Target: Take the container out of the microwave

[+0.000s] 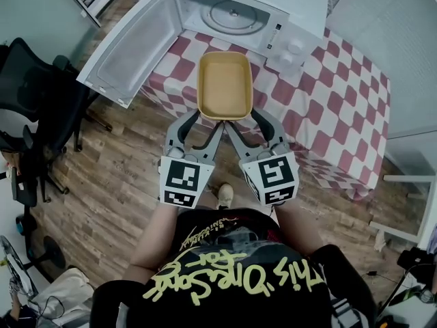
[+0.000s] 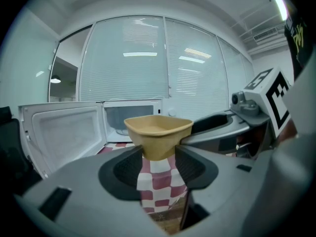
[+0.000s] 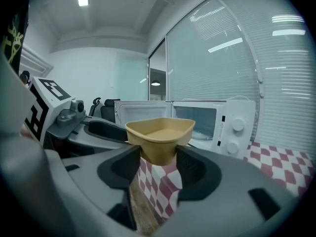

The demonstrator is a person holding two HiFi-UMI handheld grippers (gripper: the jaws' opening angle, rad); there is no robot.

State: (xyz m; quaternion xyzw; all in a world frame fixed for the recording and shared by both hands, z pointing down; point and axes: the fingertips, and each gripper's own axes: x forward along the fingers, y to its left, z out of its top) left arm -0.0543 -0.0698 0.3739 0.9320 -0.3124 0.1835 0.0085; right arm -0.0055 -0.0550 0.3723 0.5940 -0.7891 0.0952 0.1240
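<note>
A tan, empty rectangular container (image 1: 224, 84) hangs over the near edge of the checkered table (image 1: 341, 94), just in front of the open white microwave (image 1: 273, 12). My left gripper (image 1: 199, 117) is shut on its near left corner and my right gripper (image 1: 254, 117) is shut on its near right corner. In the left gripper view the container (image 2: 158, 130) sits wedged between the jaws of the left gripper (image 2: 158, 158), with the microwave (image 2: 131, 122) behind it. The right gripper view shows the container (image 3: 160, 130) held the same way by the right gripper (image 3: 159, 159).
The microwave door (image 1: 133, 43) swings out to the left, past the table edge. Inside the microwave lies a glass turntable (image 1: 232, 16). A black office chair (image 1: 34, 94) stands on the wooden floor at the left. A white frame (image 1: 410, 203) is at the right.
</note>
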